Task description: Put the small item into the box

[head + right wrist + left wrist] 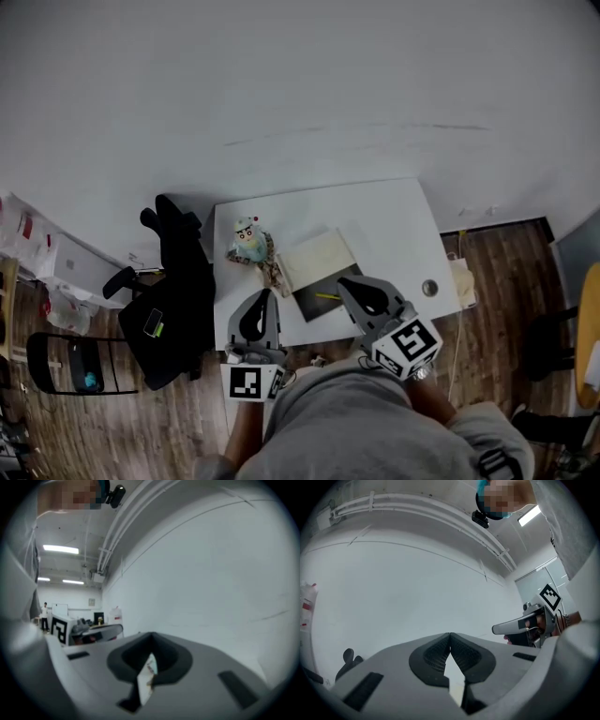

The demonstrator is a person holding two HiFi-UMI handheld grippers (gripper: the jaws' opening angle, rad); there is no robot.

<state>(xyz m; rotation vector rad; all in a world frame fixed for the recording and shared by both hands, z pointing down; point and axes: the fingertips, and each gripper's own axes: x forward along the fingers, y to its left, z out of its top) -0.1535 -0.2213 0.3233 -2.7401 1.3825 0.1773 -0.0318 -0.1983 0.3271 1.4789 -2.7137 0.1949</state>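
Note:
On the white table lies an open box: a pale lid folded back and a dark inside with a thin yellow streak in it. Left of it stands a small pale-blue toy figure, with a brownish bit beside it. My left gripper hovers over the table's near edge, left of the box, jaws shut and empty. My right gripper hangs over the box's near right corner with its tips together. Only a pale sliver shows through the gap below the tips.
A black office chair with a dark jacket stands against the table's left side. Another chair and white cartons are further left. A round cable hole sits near the table's right edge. Both gripper views face a bare white wall.

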